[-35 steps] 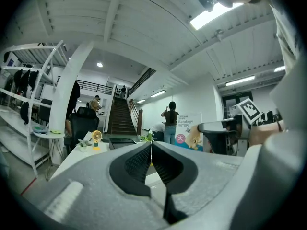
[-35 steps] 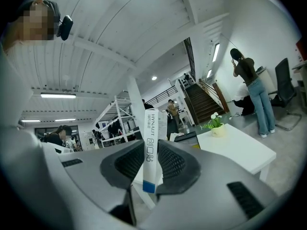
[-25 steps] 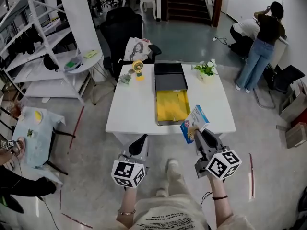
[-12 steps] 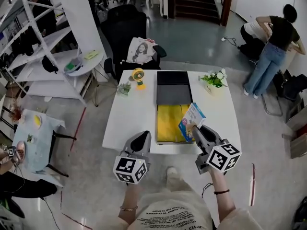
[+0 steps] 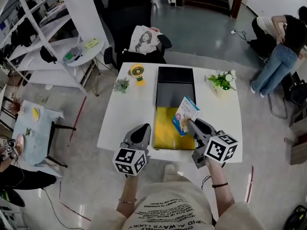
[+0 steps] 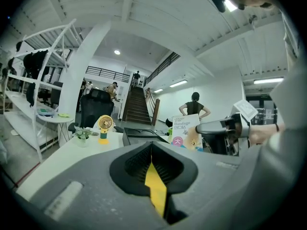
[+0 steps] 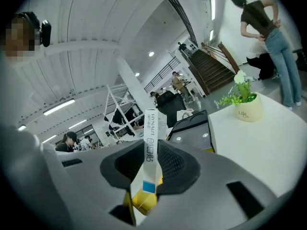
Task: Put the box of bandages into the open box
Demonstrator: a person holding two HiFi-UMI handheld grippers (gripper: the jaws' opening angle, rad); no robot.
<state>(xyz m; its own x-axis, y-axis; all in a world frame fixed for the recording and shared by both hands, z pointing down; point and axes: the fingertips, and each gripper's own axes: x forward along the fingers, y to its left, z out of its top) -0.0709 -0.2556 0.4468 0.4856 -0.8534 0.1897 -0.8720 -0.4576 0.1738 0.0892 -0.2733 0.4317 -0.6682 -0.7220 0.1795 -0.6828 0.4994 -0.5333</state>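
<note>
The bandage box (image 5: 185, 115), white and blue, is held tilted in my right gripper (image 5: 188, 124), just above the right side of the open box (image 5: 168, 131) with its yellow inside. That box's dark lid (image 5: 175, 83) lies folded back on the white table (image 5: 129, 109). In the right gripper view the bandage box (image 7: 151, 147) stands edge-on, pinched by the right gripper (image 7: 148, 163). My left gripper (image 5: 142, 129) hovers at the table's front edge, left of the open box, shut and empty. The left gripper view shows the left gripper (image 6: 151, 148) and the bandage box (image 6: 186, 131).
A small yellow fan (image 5: 138, 73) and a little plant (image 5: 122, 84) stand at the table's back left. A potted plant (image 5: 223, 80) stands at the back right. A black chair (image 5: 127, 18) is behind the table. A person (image 5: 283, 51) bends over at far right.
My right gripper has carried the bandage box forward and left, from the table's front right edge to over the open box. The left gripper has moved forward to the table's edge.
</note>
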